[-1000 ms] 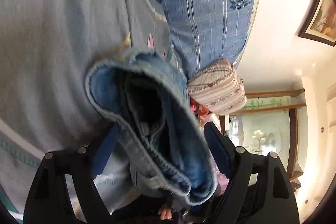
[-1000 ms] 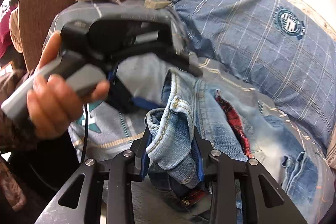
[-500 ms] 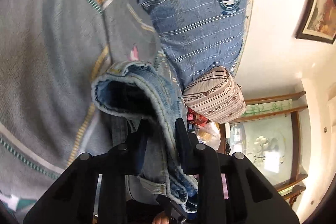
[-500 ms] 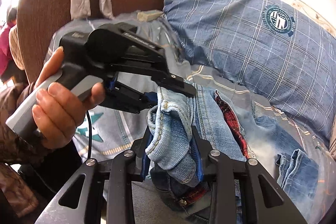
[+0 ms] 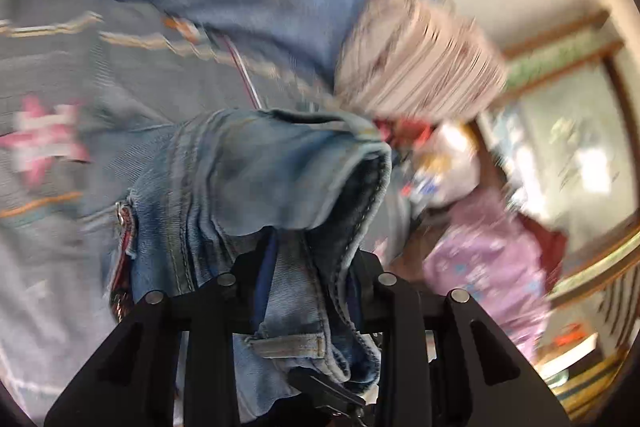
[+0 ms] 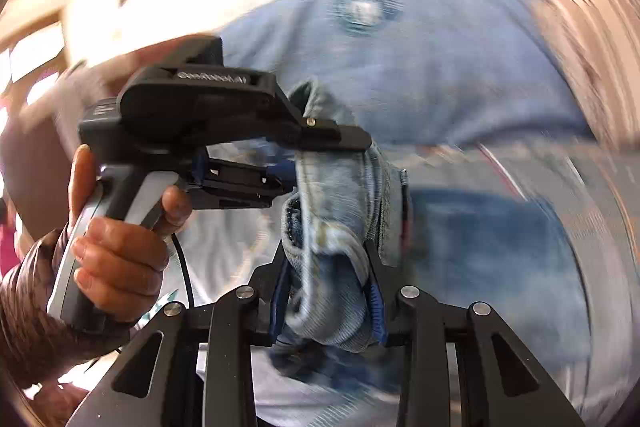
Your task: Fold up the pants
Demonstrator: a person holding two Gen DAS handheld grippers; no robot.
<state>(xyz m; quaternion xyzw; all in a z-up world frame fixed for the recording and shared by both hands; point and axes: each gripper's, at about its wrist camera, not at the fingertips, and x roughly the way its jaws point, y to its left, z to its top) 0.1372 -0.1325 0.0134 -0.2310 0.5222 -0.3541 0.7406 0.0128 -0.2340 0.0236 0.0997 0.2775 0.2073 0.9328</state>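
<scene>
The pants are light blue jeans with a red lining at the fly. My left gripper is shut on a bunched fold of the jeans' waistband, which drapes over its fingers. My right gripper is shut on another thick fold of the jeans. In the right wrist view the left gripper comes in from the left, held by a hand, and clamps the same denim just above my right gripper. Both views are blurred by motion.
A grey bedspread with pink and orange patterns lies under the jeans. A blue plaid pillow and a striped pillow lie behind. A pink garment and room furniture show at the right.
Both grippers have swung with the jeans, lifting them off the bed; the views have turned toward the pillows and wall. The left gripper closed on the denim a second ago and stays shut.
</scene>
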